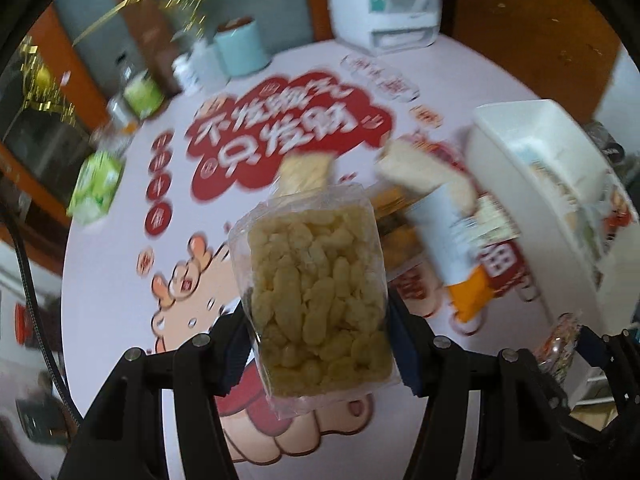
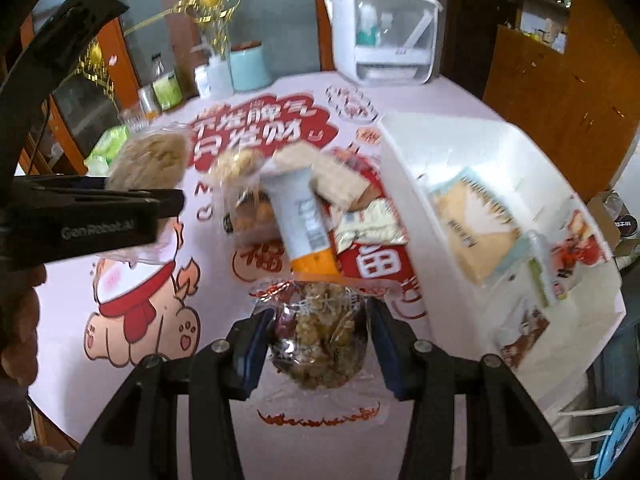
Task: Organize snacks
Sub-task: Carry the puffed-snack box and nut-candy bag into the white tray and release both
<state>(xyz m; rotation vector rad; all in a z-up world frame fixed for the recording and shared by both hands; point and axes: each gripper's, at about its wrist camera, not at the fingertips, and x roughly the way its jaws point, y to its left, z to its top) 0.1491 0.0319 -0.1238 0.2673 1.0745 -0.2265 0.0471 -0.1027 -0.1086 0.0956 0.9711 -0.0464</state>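
Both claws are loaded, each lifting a snack pack above the pink printed tablecloth (image 1: 104, 280).

Lower centre of the left wrist view, the left gripper (image 1: 320, 344) is clamped on a clear bag of pale puffed snacks (image 1: 316, 288). Lower centre of the right wrist view, the right gripper (image 2: 316, 336) pinches a crinkly clear packet, probably a nut-and-grain bar (image 2: 320, 344), though blur hides the label. The white bin (image 2: 440, 152) at right already holds flat packets; more snacks lie piled just beside it.
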